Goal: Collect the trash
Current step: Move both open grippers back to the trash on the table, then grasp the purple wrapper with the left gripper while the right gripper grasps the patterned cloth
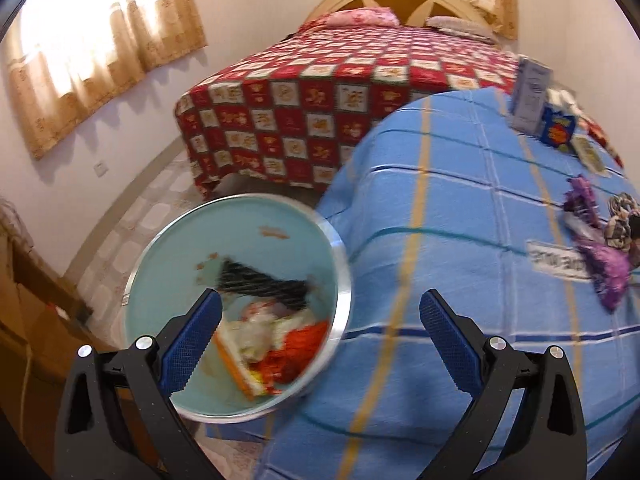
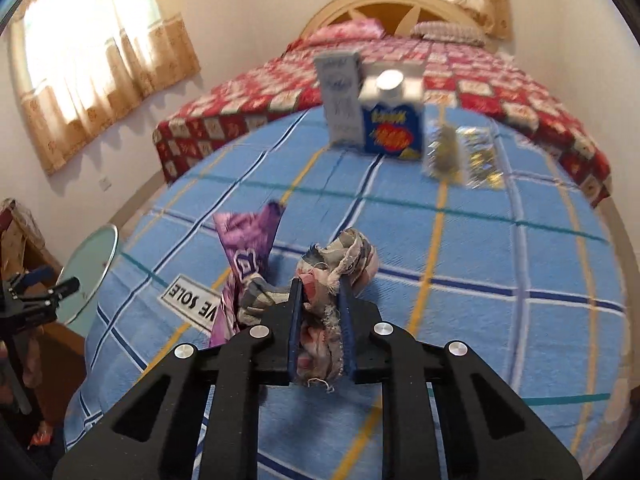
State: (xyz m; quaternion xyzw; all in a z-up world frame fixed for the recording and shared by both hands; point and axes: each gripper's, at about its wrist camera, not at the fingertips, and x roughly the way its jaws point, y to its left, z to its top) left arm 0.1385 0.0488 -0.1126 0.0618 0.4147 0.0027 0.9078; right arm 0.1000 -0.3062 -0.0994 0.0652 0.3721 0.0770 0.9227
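My right gripper (image 2: 320,292) is shut on a crumpled patterned cloth scrap (image 2: 344,264) just above the blue checked bedspread (image 2: 480,260). A purple wrapper (image 2: 244,240) and a white printed label (image 2: 192,298) lie left of it. My left gripper (image 1: 320,320) is open and empty, over the bed's left edge and a light blue bin (image 1: 180,272) with a metal rim that holds wrappers. The cloth scrap (image 1: 620,224), wrapper (image 1: 600,264) and label (image 1: 560,264) also show at the right of the left wrist view.
Two cartons, grey (image 2: 340,100) and blue (image 2: 394,128), stand at the far side of the blue bedspread with shiny packets (image 2: 460,152) beside them. A red patterned bed (image 1: 320,100) lies beyond. The bin (image 2: 88,272) and left gripper (image 2: 36,284) show at the left.
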